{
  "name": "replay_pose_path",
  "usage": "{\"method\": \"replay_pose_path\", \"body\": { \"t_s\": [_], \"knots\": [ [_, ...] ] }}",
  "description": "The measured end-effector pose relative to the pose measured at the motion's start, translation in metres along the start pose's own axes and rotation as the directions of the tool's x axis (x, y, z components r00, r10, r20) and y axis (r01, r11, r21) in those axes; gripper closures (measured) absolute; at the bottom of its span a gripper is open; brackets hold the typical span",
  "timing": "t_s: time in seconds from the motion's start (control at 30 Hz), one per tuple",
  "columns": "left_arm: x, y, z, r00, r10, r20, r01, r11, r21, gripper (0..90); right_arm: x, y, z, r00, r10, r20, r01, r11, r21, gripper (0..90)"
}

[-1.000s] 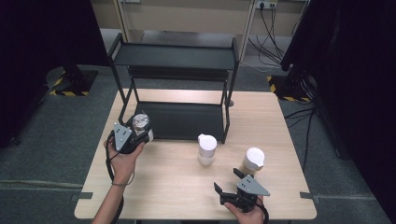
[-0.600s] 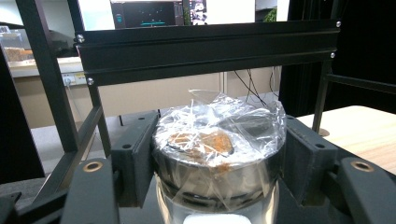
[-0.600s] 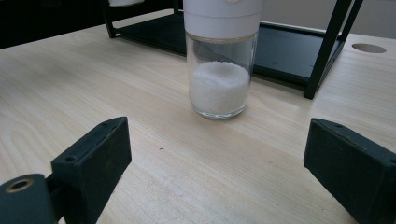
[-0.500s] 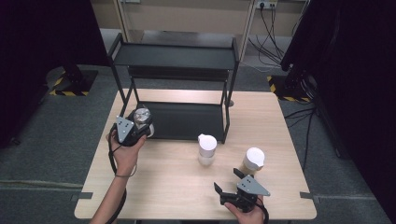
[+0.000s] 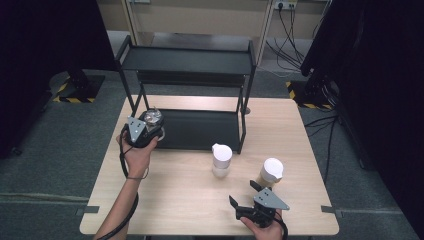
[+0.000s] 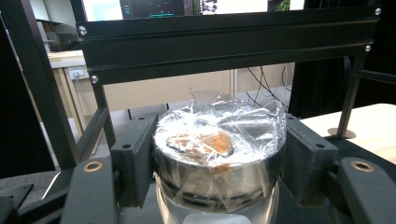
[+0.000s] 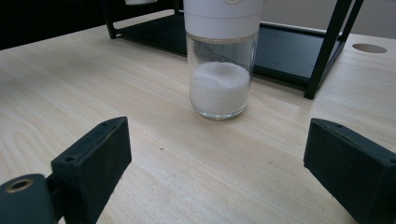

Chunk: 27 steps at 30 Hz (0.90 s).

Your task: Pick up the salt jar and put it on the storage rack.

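Left gripper [image 5: 150,131] clamped on foil-covered tin [image 6: 219,154], at rack [image 5: 200,130] edge, not shelved; right gripper [image 5: 252,202] jaws wide, empty; two shakers unmoved.

Each black two-jaw left gripper [image 5: 150,125] and right gripper [image 5: 246,195] carries a grey three-cornered metal plate [image 5: 135,129] on top, dotted with small screws. A thin black cable [image 5: 131,210] trails behind the fingers along the bare forearm. The blocky matte-black rectangular pads [image 6: 135,163] show small round screw holes, and brass-ringed round holes [image 6: 92,166] sit on the arms just behind them.
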<state>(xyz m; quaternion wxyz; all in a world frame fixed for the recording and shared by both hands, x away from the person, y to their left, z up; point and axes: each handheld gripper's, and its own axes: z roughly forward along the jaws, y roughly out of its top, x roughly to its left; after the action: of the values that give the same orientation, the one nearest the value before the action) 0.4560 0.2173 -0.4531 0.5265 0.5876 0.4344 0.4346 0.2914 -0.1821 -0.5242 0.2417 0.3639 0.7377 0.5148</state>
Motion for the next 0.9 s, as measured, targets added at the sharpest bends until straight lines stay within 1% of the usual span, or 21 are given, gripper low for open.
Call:
{"method": "replay_pose_path", "body": {
  "t_s": [0.17, 0.27, 0.53, 0.6, 0.7, 0.9],
  "knots": [
    [0.003, 0.000, 0.008, 1.0000, 0.005, -0.006, -0.005, 1.0000, 0.008, 35.3, 0.000, 0.000, 0.000, 1.0000, 0.000, -0.001, 0.000, 1.0000, 0.000, 7.9],
    [0.004, -0.001, 0.012, 0.9999, -0.003, -0.011, 0.003, 0.9999, 0.010, 35.3, 0.000, 0.000, 0.000, 1.0000, -0.002, -0.002, 0.002, 1.0000, 0.001, 7.9],
    [0.009, -0.006, 0.023, 0.9997, 0.002, -0.025, -0.001, 0.9995, 0.031, 35.3, 0.000, 0.000, 0.000, 1.0000, 0.000, -0.003, 0.000, 1.0000, 0.000, 7.9],
    [0.009, -0.008, 0.025, 0.9998, 0.000, -0.022, 0.000, 0.9994, 0.034, 35.3, 0.000, 0.000, 0.000, 1.0000, -0.001, -0.003, 0.001, 1.0000, 0.000, 7.9],
    [0.008, -0.011, 0.028, 0.9998, 0.010, -0.018, -0.009, 0.9989, 0.046, 35.3, 0.000, 0.000, 0.000, 1.0000, -0.001, -0.003, 0.001, 1.0000, 0.000, 7.9],
    [0.006, -0.020, 0.035, 0.9998, -0.008, -0.020, 0.009, 0.9981, 0.062, 35.3, 0.000, 0.000, 0.000, 1.0000, -0.002, -0.003, 0.002, 1.0000, 0.000, 7.9]
  ]
}}
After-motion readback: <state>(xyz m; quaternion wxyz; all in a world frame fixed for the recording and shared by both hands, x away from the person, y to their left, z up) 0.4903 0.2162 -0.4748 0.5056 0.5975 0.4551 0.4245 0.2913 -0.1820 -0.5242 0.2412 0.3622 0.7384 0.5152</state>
